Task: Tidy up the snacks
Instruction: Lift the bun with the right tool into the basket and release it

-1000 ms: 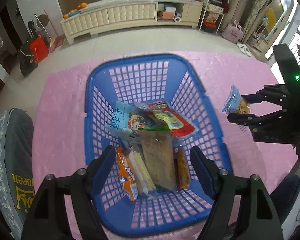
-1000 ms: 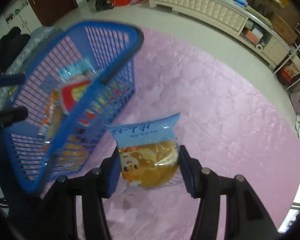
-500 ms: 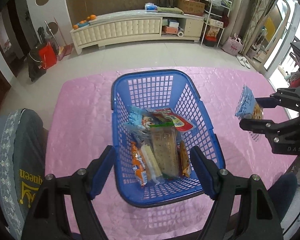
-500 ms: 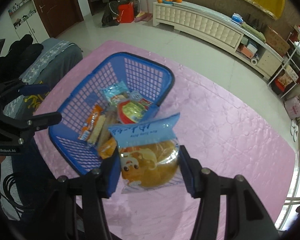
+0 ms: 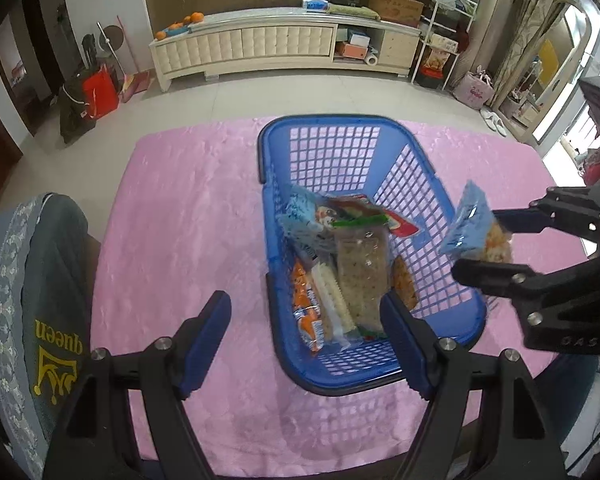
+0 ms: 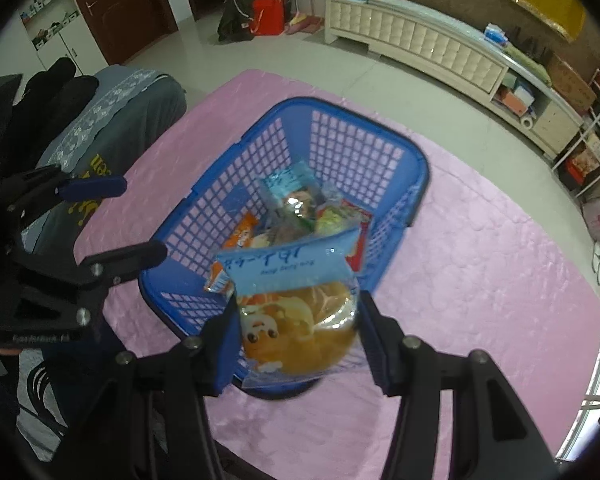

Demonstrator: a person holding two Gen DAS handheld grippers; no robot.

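A blue plastic basket (image 5: 446, 336) (image 6: 380, 138) stands on the pink tablecloth and holds several snack packets (image 5: 362, 264) (image 6: 296, 200). My right gripper (image 6: 296, 340) is shut on a blue-topped bread packet (image 6: 300, 312) and holds it above the basket's near edge. From the left wrist view that packet (image 5: 474, 230) hangs over the basket's right rim, between the right gripper's fingers (image 5: 500, 276). My left gripper (image 5: 306, 340) is open and empty, above the table at the basket's near left corner; in the right wrist view it (image 6: 120, 216) is left of the basket.
The pink tablecloth (image 5: 180, 220) covers the table. A chair with a grey garment (image 5: 32, 280) stands at the table's left side. A long white cabinet (image 5: 260, 48) runs along the far wall, and a red bag (image 5: 100, 92) sits on the floor.
My right gripper has carried the bread packet from beside the basket to above its near edge. My left gripper has pulled back and shifted left, so the basket sits further right in its view.
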